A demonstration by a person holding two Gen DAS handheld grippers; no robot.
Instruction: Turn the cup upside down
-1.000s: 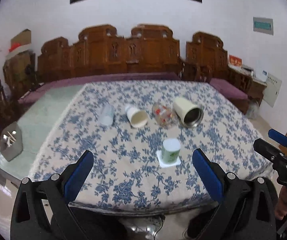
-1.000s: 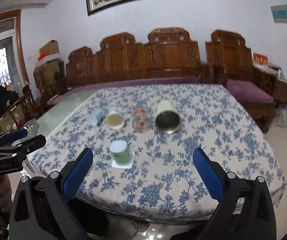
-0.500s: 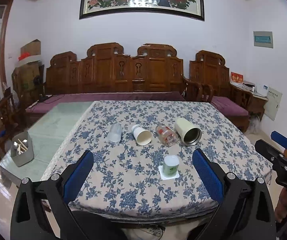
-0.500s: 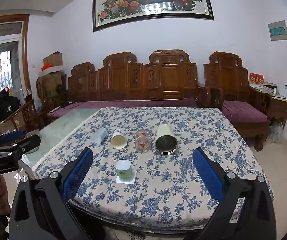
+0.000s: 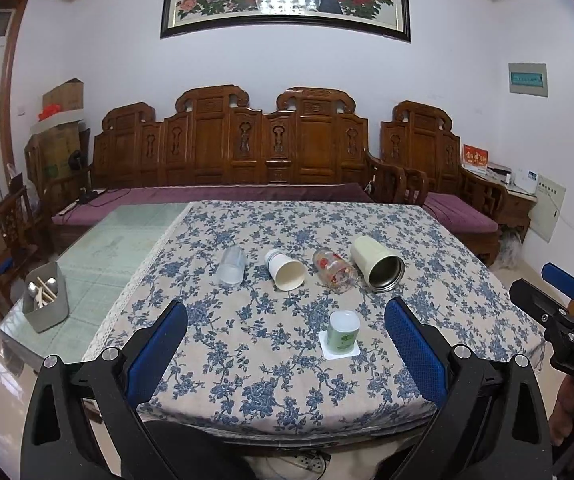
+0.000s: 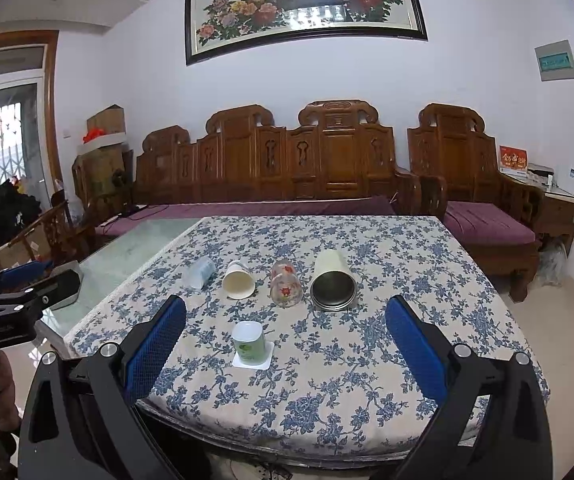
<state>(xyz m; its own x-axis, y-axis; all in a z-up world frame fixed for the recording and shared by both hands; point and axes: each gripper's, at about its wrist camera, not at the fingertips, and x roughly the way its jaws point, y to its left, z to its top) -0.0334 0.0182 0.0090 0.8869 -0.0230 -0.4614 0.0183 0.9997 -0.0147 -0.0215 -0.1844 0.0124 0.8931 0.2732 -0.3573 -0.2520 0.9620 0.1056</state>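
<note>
Blue-flowered cloth covers the desk, both grippers held back from its near edge.

The green cup stands mouth-down on a white coaster. Beyond that cup four vessels lie on their sides: clear cup, paper cup, printed glass, steel tumbler. Left gripper and right gripper gape wide, holding nothing.

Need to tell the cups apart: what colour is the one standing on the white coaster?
Green body, whitish top; the cup shows best in the right wrist view.
</note>
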